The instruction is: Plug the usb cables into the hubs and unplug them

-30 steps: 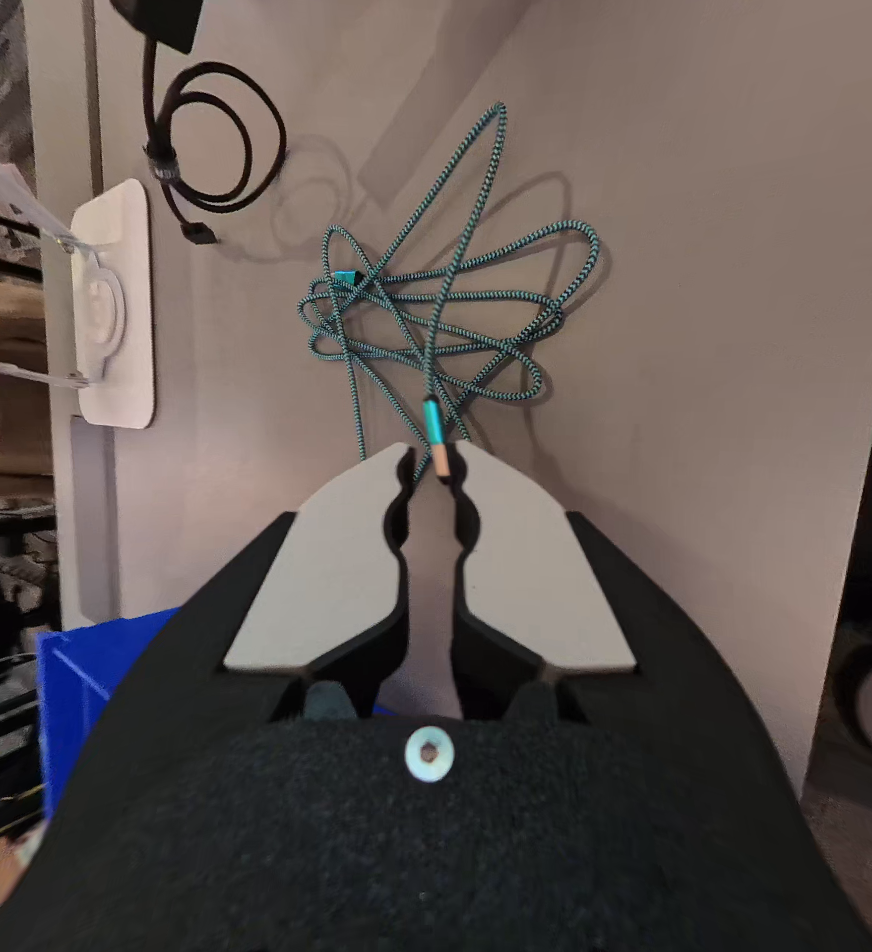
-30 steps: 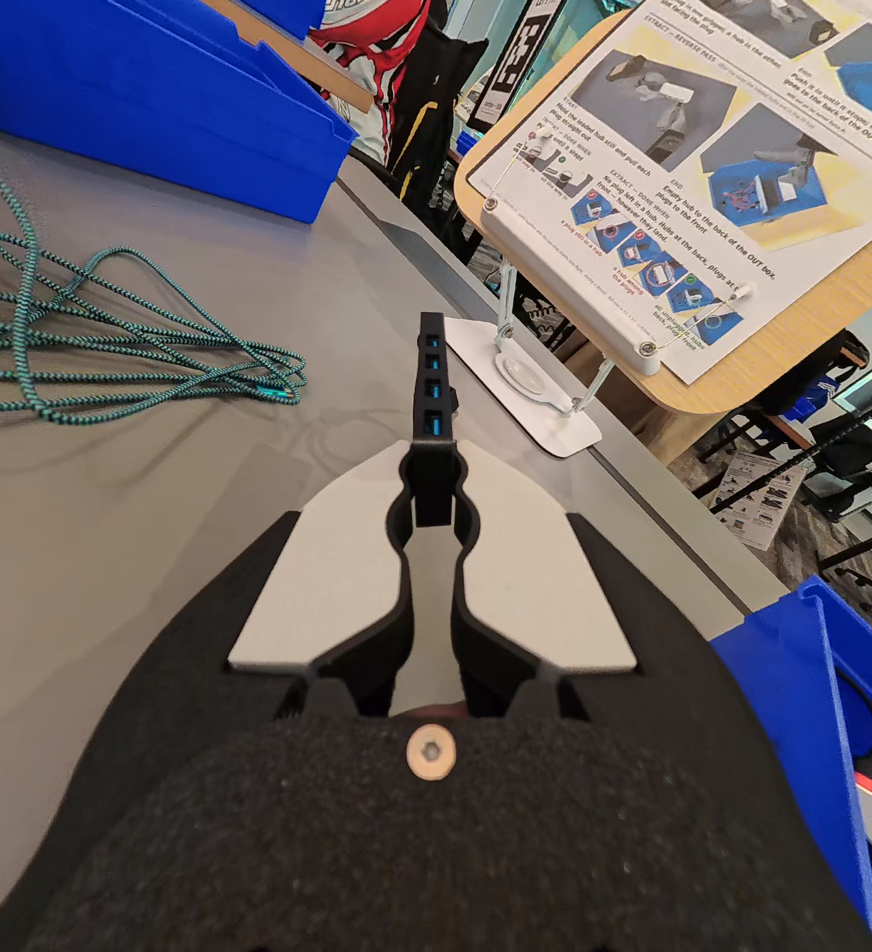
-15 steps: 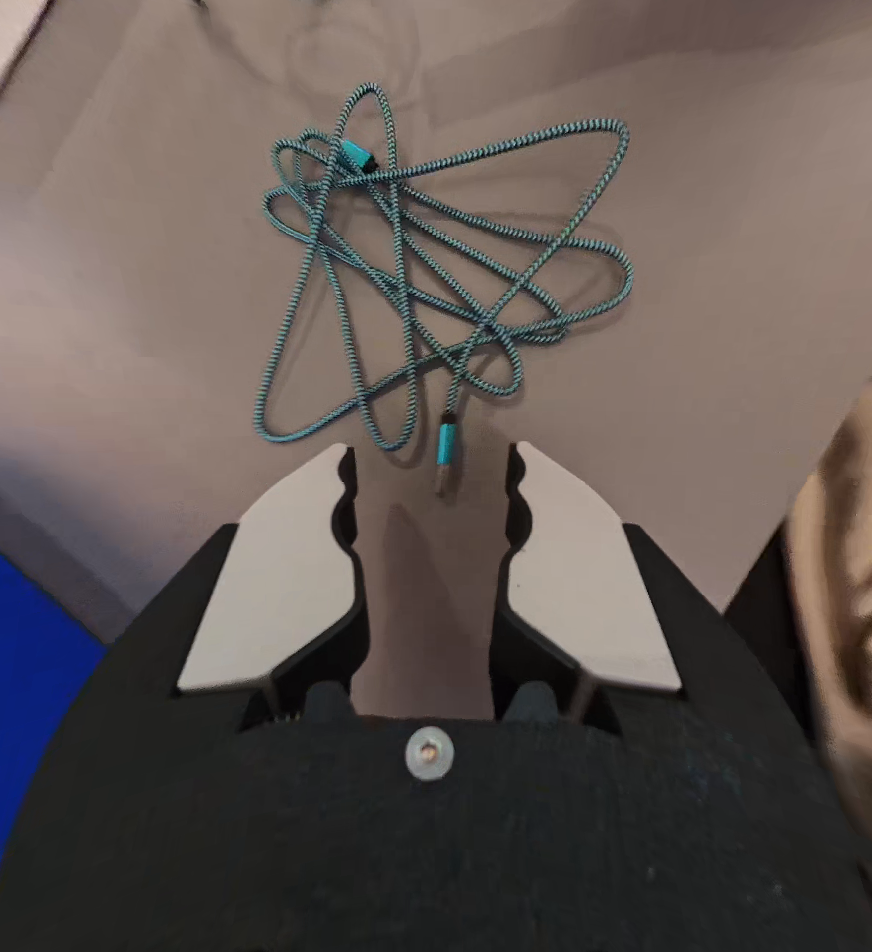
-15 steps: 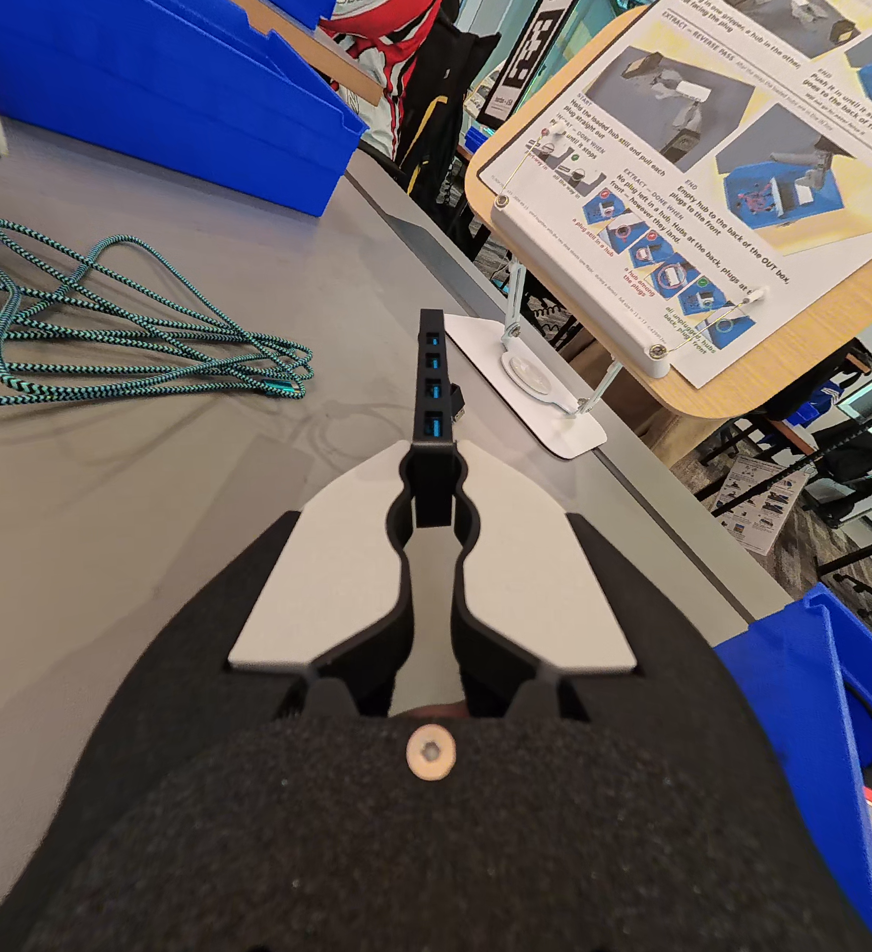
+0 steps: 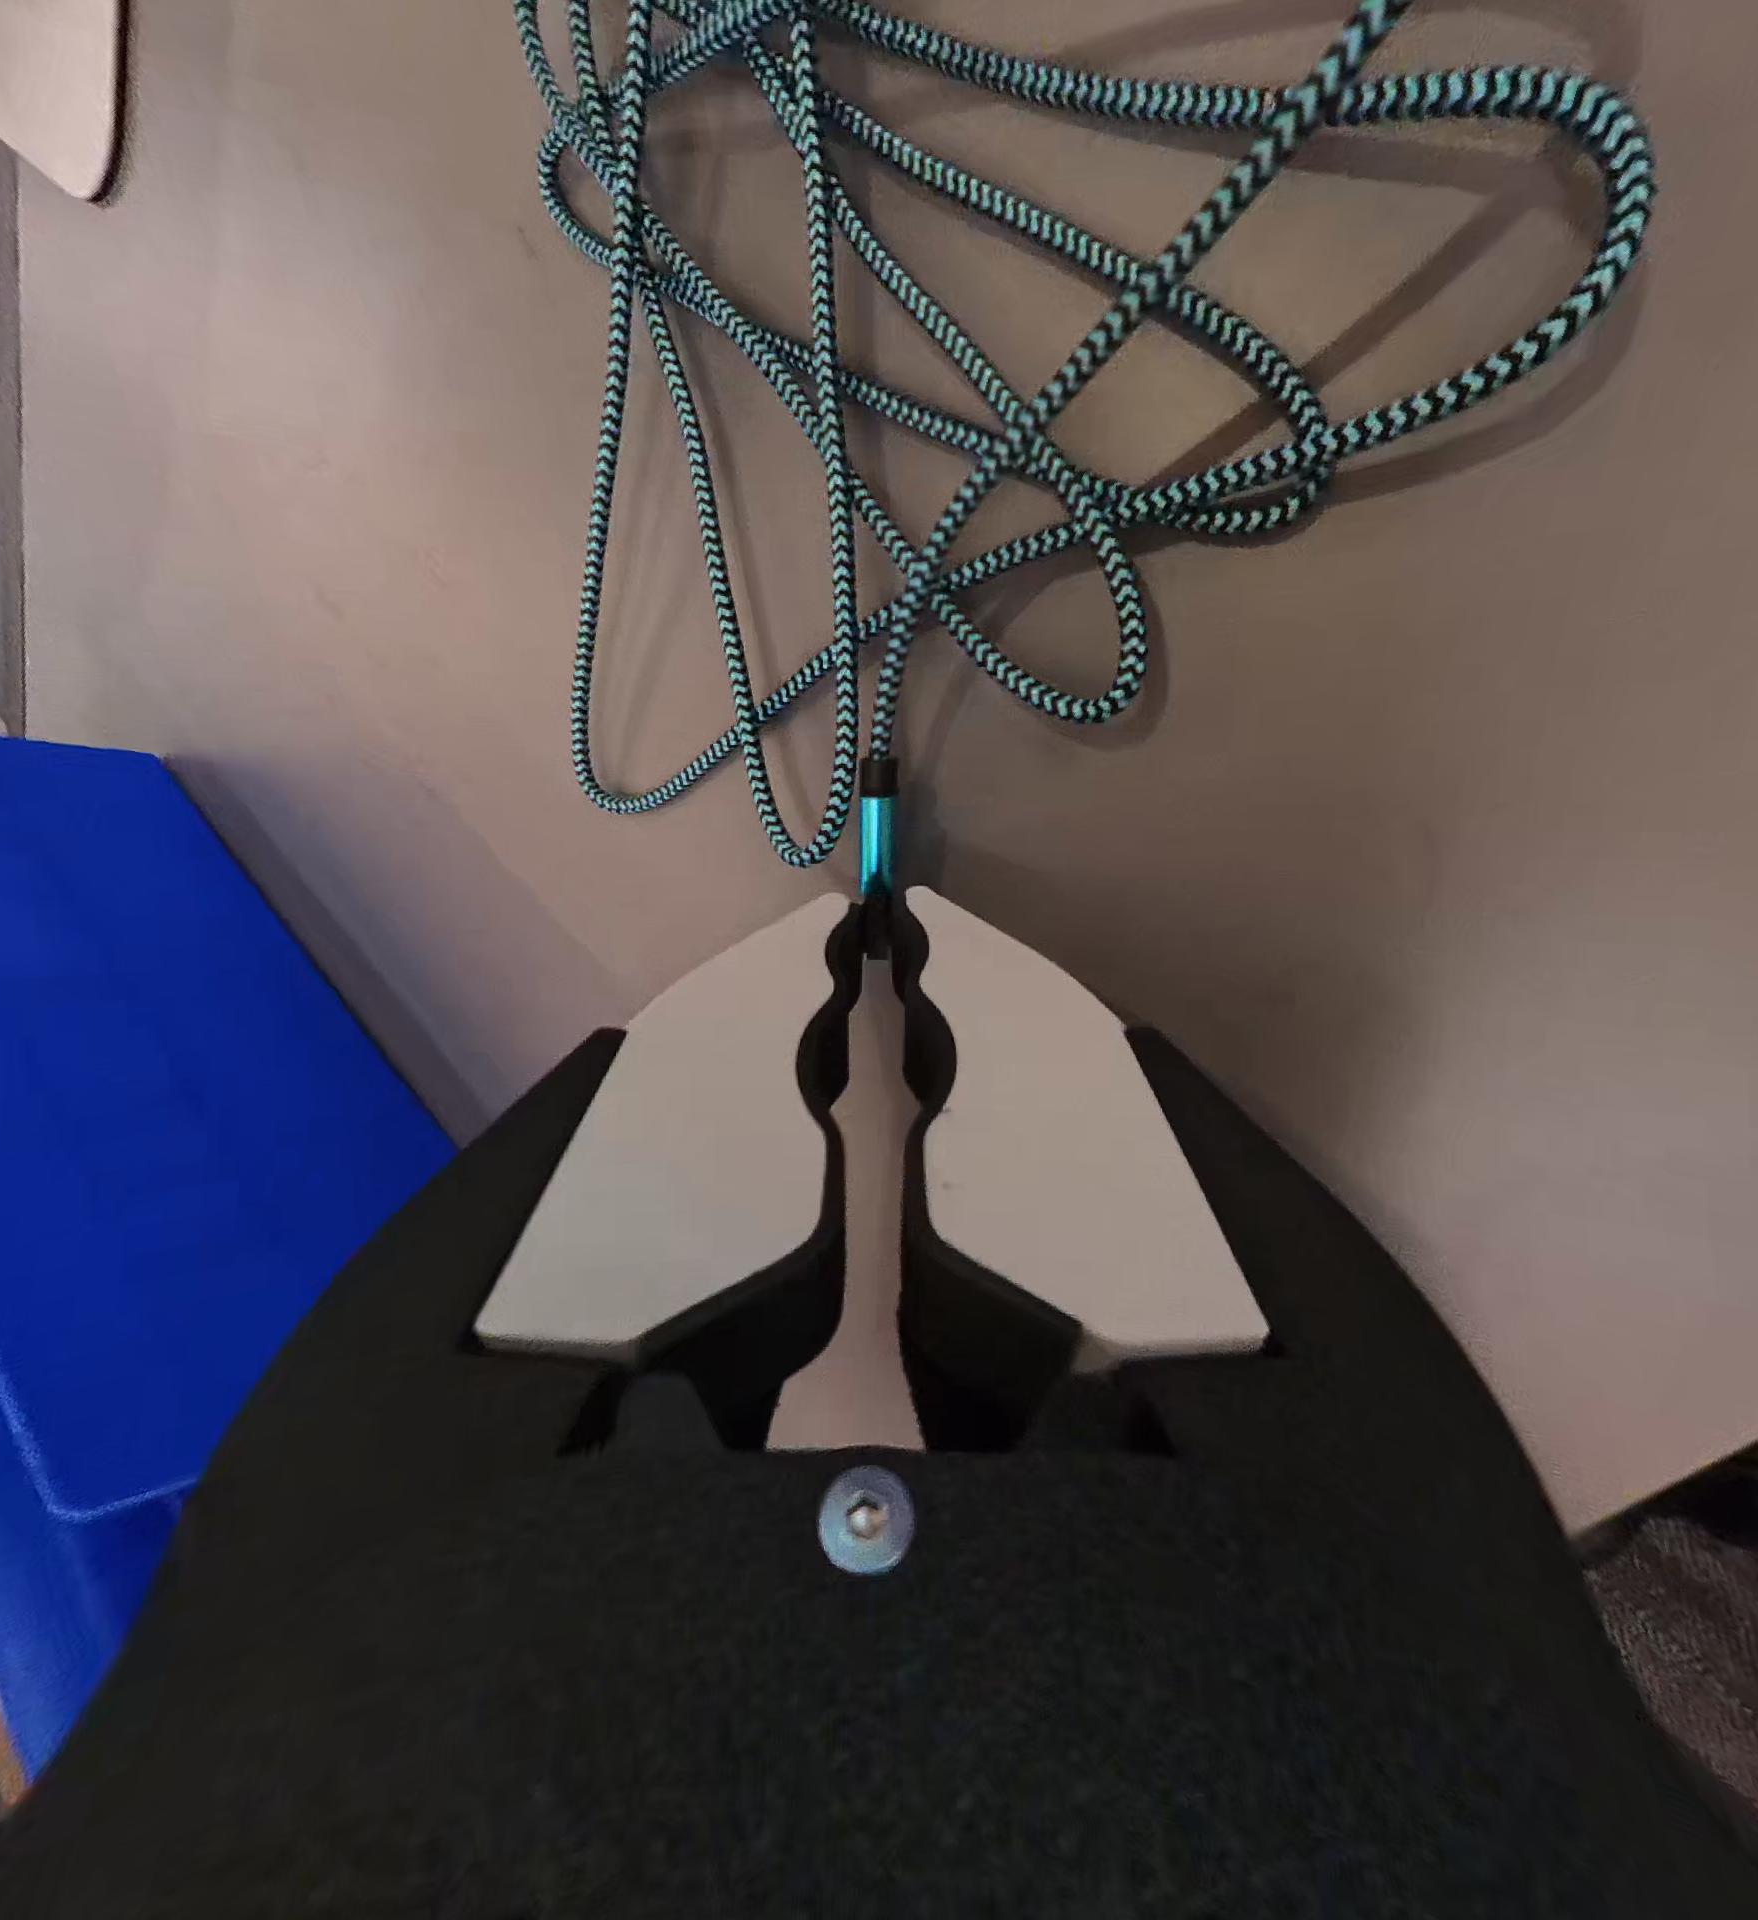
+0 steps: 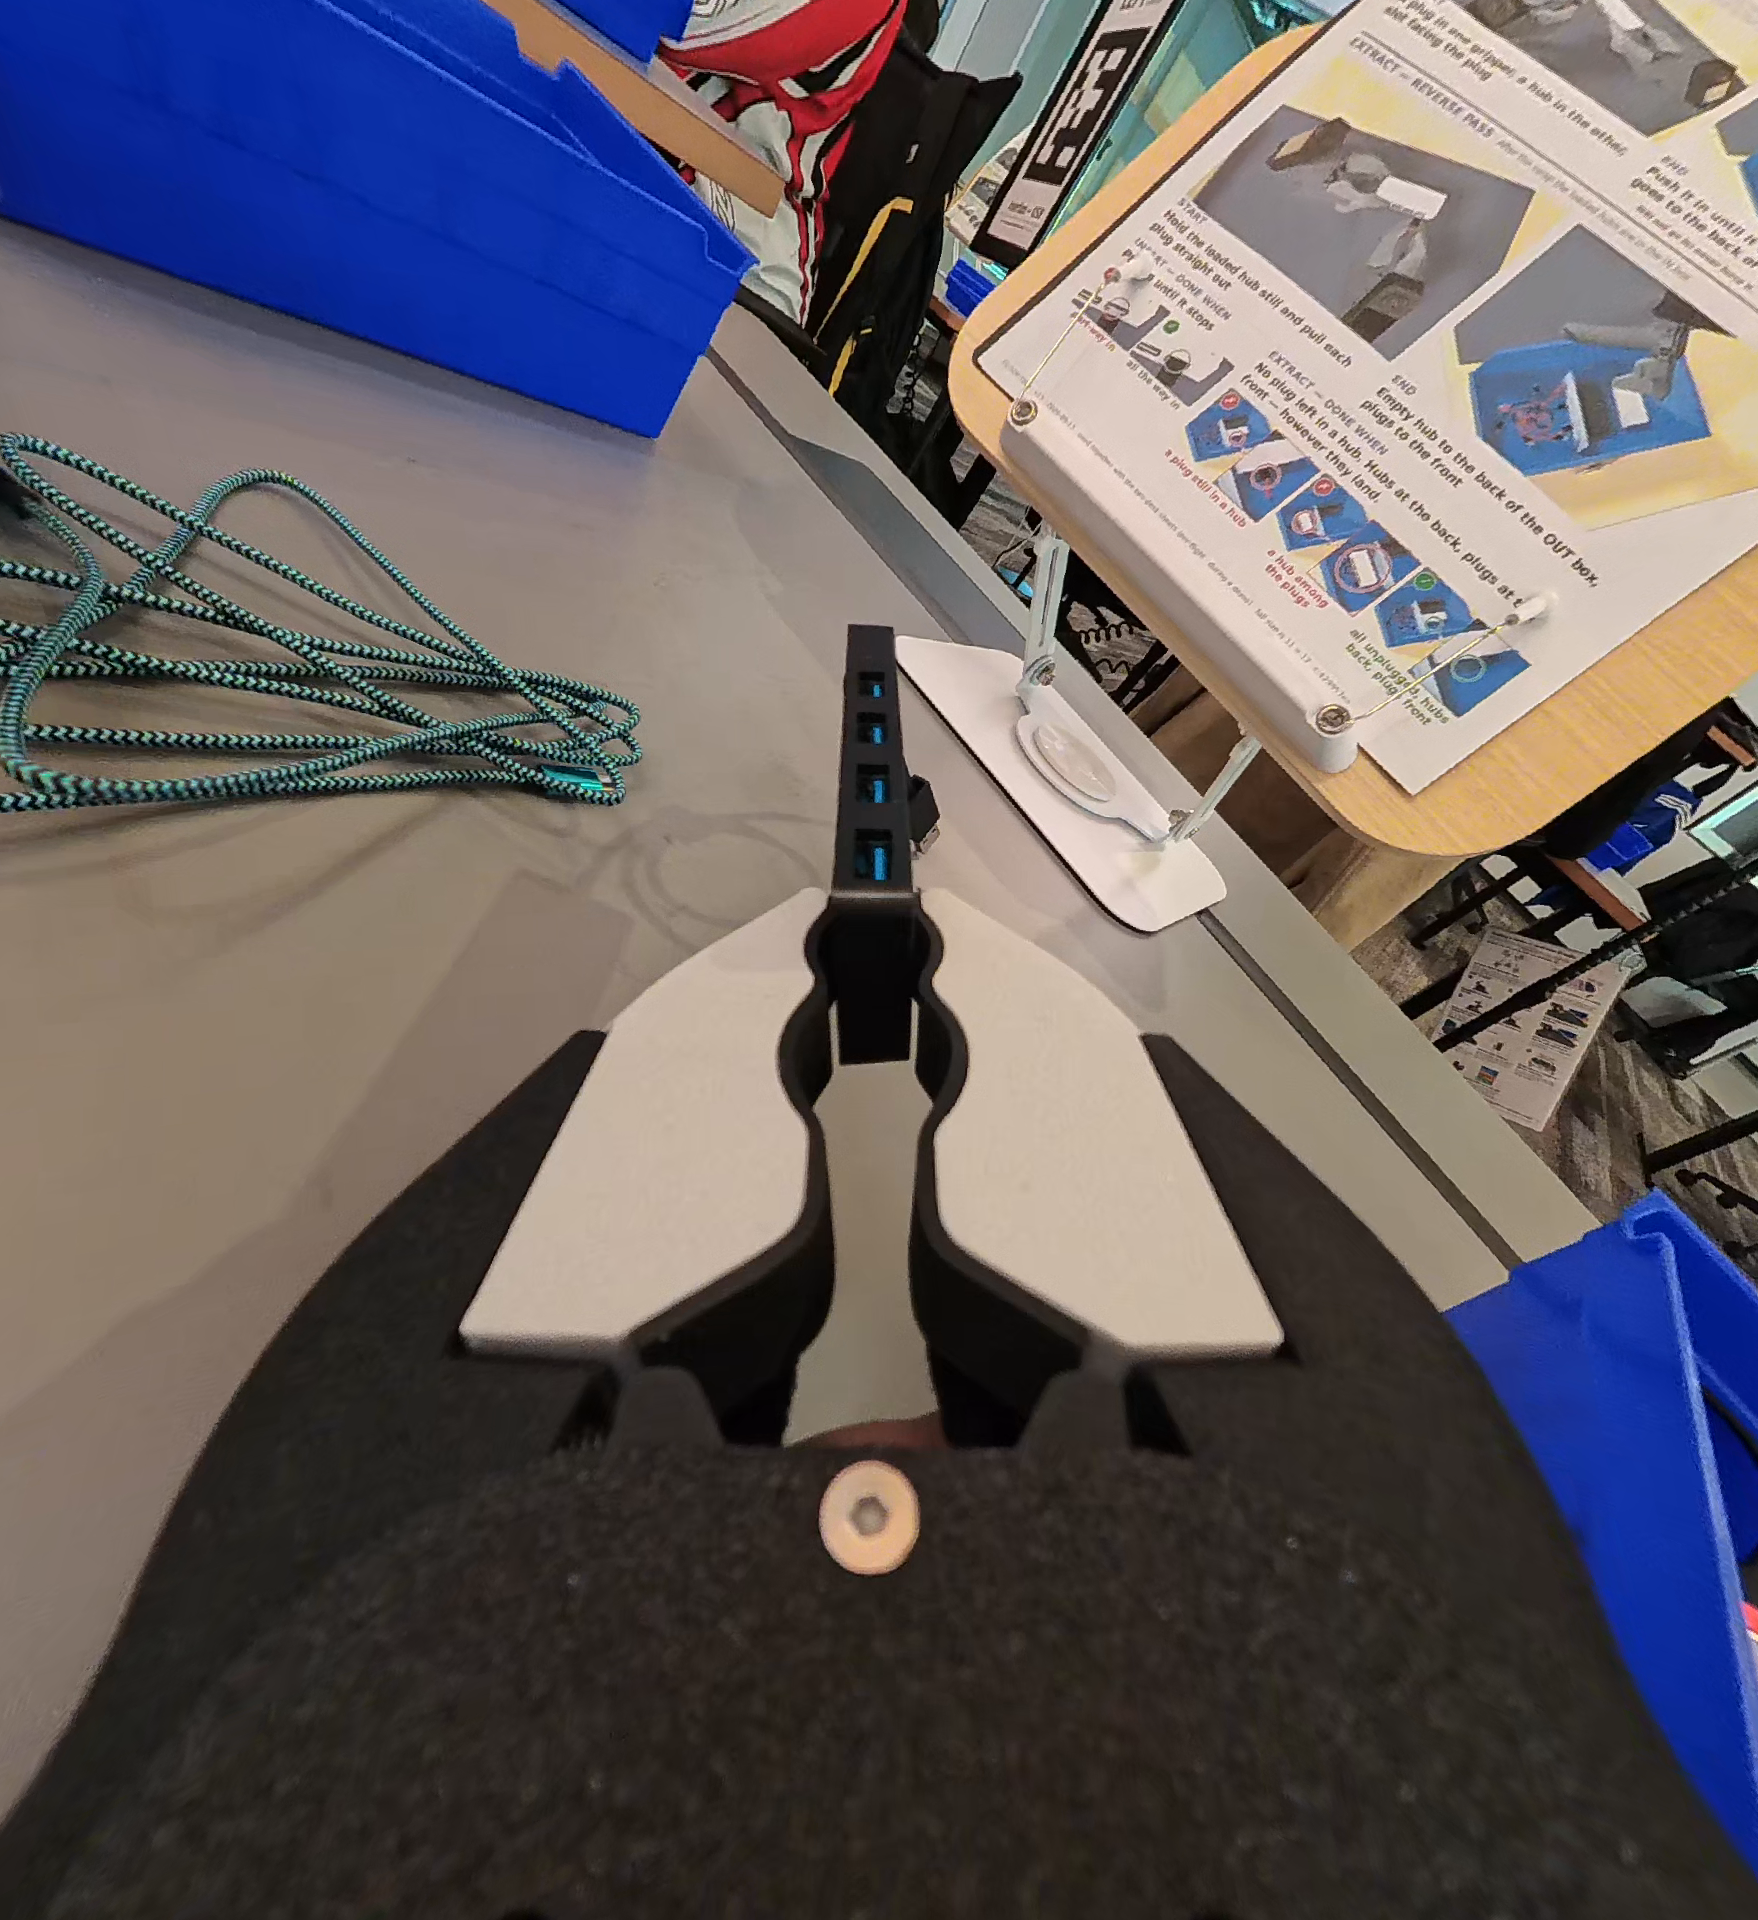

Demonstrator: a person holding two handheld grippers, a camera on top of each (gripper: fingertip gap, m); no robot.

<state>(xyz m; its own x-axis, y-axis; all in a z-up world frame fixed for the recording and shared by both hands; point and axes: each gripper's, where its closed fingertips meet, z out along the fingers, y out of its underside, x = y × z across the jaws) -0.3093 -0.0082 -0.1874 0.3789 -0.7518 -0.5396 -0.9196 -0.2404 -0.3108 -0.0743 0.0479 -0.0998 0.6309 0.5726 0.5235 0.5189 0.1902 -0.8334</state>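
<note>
A teal-and-black braided usb cable [image 5: 1010, 395] lies tangled on the grey table [image 5: 335, 468]. My left gripper [image 5: 877, 909] is shut on its teal plug [image 5: 875, 836], which sticks out forward from the fingertips. The same cable shows in the right wrist view [image 6: 262, 686] at the left, with its other teal plug [image 6: 574, 779] lying on the table. My right gripper [image 6: 870, 914] is shut on the near end of a black usb hub [image 6: 870, 769], held upright on edge, its blue ports facing left and all of them without a plug.
Blue bins stand at the table's back [image 6: 335, 208], at the right [image 6: 1633, 1507] and at my left [image 5: 106, 1091]. A white stand [image 6: 1062, 790] holds a wooden board with an instruction sheet [image 6: 1457, 343]. The table edge runs along the right [image 6: 1270, 987]. Spacing between my two grippers at the tips: around 25 centimeters.
My left gripper was shut near the plug, opened half a second ago with the plug lying between the fingers, and has now shut on it. The right gripper and hub have barely moved.
</note>
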